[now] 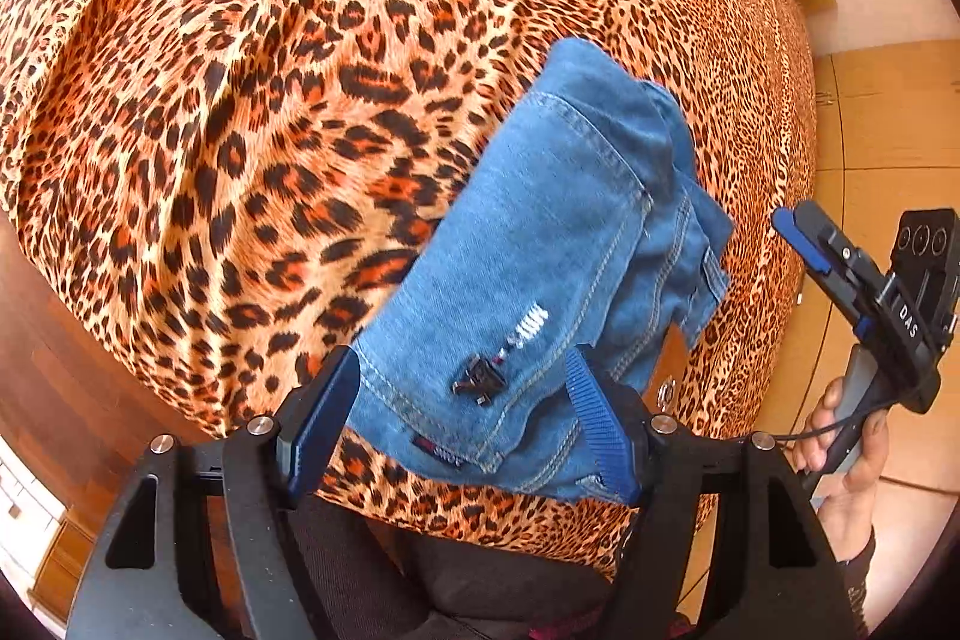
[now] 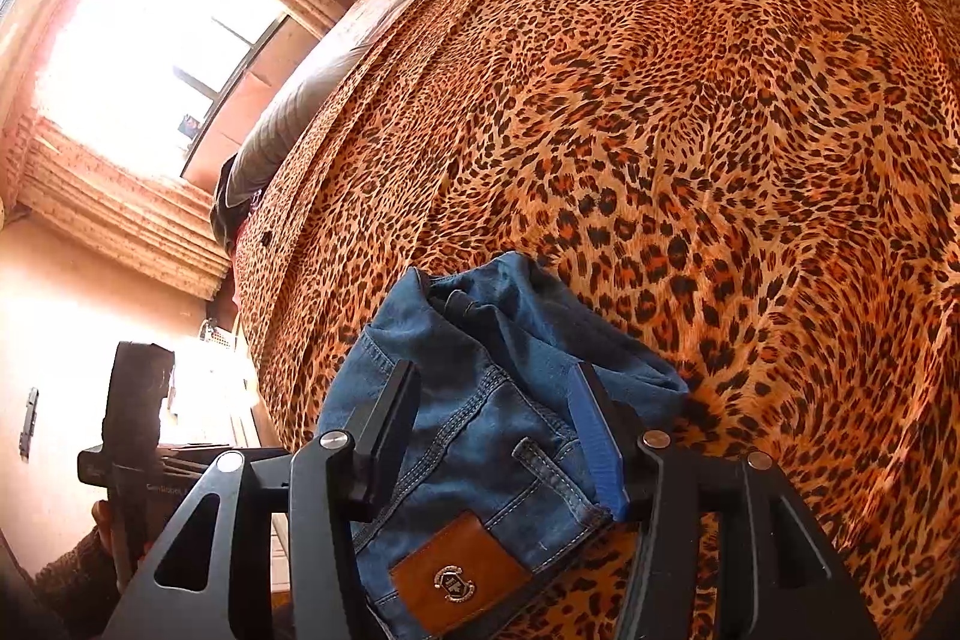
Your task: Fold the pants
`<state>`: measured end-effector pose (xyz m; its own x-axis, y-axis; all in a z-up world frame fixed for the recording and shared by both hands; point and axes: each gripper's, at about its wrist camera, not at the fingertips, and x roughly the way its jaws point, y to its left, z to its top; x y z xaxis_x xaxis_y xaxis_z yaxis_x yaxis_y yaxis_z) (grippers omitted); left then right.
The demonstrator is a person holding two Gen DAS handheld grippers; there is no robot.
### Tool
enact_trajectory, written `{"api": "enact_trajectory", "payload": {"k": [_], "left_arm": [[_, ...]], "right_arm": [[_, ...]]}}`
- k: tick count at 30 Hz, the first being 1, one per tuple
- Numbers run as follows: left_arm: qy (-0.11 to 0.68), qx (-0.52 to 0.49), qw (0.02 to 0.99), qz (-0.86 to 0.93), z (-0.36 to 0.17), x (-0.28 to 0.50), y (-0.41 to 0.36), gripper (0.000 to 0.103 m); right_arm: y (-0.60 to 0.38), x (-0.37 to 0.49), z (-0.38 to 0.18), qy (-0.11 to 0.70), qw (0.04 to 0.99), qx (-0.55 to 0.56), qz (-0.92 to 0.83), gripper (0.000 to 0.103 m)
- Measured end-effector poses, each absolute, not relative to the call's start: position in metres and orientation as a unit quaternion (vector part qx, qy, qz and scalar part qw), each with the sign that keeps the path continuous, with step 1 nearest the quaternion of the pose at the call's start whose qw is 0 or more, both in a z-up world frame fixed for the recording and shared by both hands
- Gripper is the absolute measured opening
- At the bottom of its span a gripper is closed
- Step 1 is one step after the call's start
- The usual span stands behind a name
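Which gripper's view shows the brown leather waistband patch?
The right gripper: the leather patch on the jeans lies below its open fingers. The left gripper's view shows only a pocket.

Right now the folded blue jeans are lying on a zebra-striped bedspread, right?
Not quite. The folded blue jeans lie on a leopard-print bedspread, orange with dark spots, not zebra stripes. Both wrist views show it.

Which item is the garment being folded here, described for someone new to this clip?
A leopard-print bedspread covers the whole bed. Near its front edge, between both sets of open jaws, lies a compact bundle of blue denim pants. It is the only blue thing on the print, marked by a tan leather waistband patch with a small metal crest.
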<state>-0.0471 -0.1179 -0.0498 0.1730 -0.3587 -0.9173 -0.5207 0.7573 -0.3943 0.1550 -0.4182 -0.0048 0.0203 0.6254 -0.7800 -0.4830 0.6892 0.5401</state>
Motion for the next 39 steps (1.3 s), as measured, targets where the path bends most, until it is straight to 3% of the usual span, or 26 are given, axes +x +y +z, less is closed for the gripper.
{"api": "enact_trajectory", "payload": {"k": [8, 11, 13, 15, 19, 22, 26, 28, 29, 30, 31, 39], "left_arm": [[0.657, -0.345, 0.67, 0.002, -0.081, -0.032, -0.099, 0.071], [0.656, -0.349, 0.669, -0.021, -0.088, -0.026, -0.105, 0.078], [0.661, -0.352, 0.662, -0.034, -0.097, -0.025, -0.113, 0.078], [0.656, -0.332, 0.676, -0.049, -0.092, -0.031, -0.132, 0.074], [0.654, -0.265, 0.707, -0.049, -0.086, -0.031, -0.16, 0.073], [0.659, -0.277, 0.697, -0.052, -0.078, -0.027, -0.153, 0.068], [0.65, -0.273, 0.706, -0.07, -0.052, -0.03, -0.135, 0.068], [0.637, -0.252, 0.726, -0.068, -0.036, -0.021, -0.125, 0.068], [0.63, -0.245, 0.734, -0.065, -0.03, -0.012, -0.12, 0.071], [0.626, -0.244, 0.738, -0.063, -0.028, -0.001, -0.115, 0.075], [0.627, -0.246, 0.737, -0.06, -0.03, 0.013, -0.111, 0.081], [0.692, -0.233, 0.679, -0.071, -0.08, 0.099, -0.129, 0.081]], "right_arm": [[-0.31, 0.159, -0.026, 0.617, 0.667, 0.001, 0.417, 0.057], [-0.267, 0.163, -0.05, 0.642, 0.651, -0.074, 0.398, 0.058], [-0.253, 0.16, -0.064, 0.659, 0.626, -0.127, 0.397, 0.056], [-0.24, 0.145, -0.057, 0.63, 0.623, -0.193, 0.422, 0.01], [-0.232, 0.146, -0.043, 0.604, 0.652, -0.218, 0.404, 0.003], [-0.229, 0.159, -0.062, 0.627, 0.652, -0.214, 0.368, 0.005], [-0.252, 0.159, -0.035, 0.615, 0.68, -0.143, 0.373, 0.012], [-0.283, 0.161, -0.019, 0.621, 0.691, -0.085, 0.361, 0.028], [-0.3, 0.161, -0.013, 0.623, 0.697, -0.059, 0.351, 0.045], [-0.319, 0.158, -0.008, 0.622, 0.705, -0.04, 0.338, 0.054], [-0.337, 0.154, -0.005, 0.621, 0.715, -0.026, 0.32, 0.056], [-0.454, 0.087, -0.042, 0.663, 0.71, 0.162, 0.174, 0.057]]}}
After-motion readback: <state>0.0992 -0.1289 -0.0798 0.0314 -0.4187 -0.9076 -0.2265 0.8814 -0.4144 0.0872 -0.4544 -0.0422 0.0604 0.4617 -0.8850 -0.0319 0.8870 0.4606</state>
